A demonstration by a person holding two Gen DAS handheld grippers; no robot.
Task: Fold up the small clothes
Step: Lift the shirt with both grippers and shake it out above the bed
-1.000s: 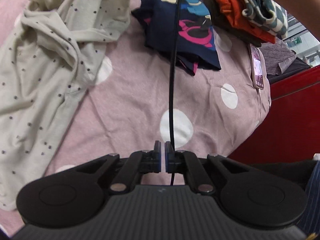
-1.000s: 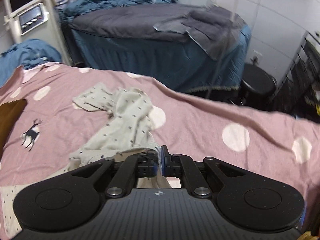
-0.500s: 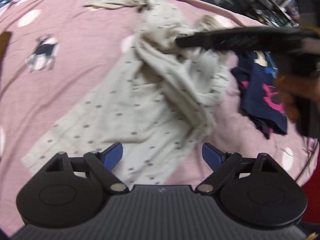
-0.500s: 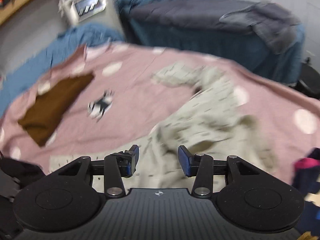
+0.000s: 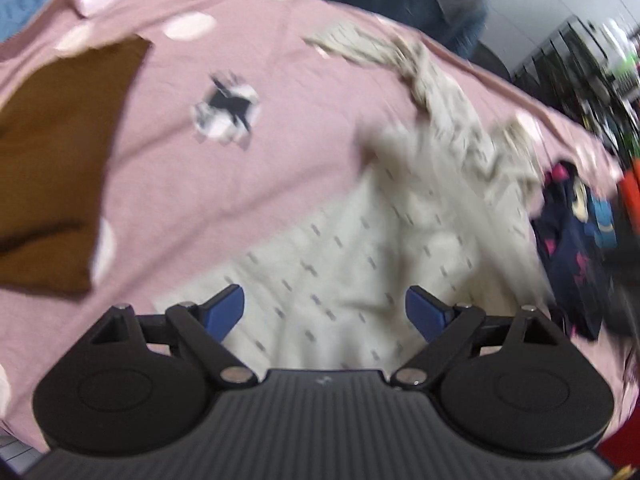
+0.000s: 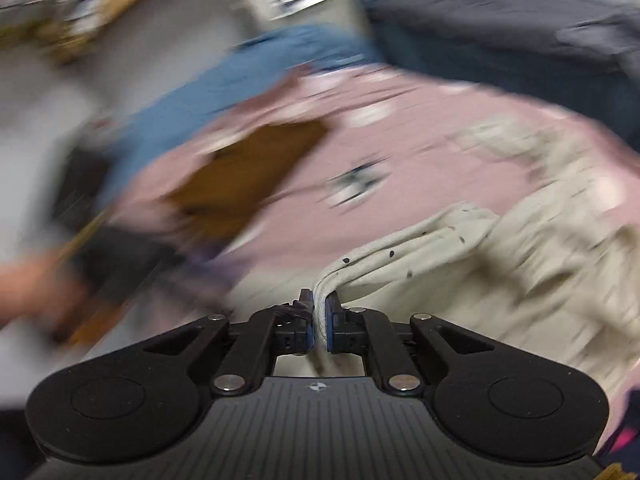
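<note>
A cream garment with small dark dots [image 5: 380, 240] lies crumpled on the pink spotted bedspread [image 5: 240, 160]. My left gripper [image 5: 324, 304] hangs open over the garment's flat near part, and nothing sits between its blue pads. In the right wrist view, my right gripper [image 6: 319, 316] is closing its jaws, and they pinch a bunched edge of the same cream garment [image 6: 520, 248]. That cloth rises from the pads and runs off to the right. Both views are blurred by motion.
A folded brown garment [image 5: 52, 160] lies at the left of the bedspread, also seen as the brown garment [image 6: 248, 172]. A navy printed garment [image 5: 576, 240] sits at the right edge. A person's hand [image 6: 24, 292] shows blurred at far left. Blue bedding [image 6: 260, 60] lies beyond.
The left gripper went from shut to open and swung over the cream garment. The right gripper opened, then closed on a fold of that garment. Both views swept sideways.
</note>
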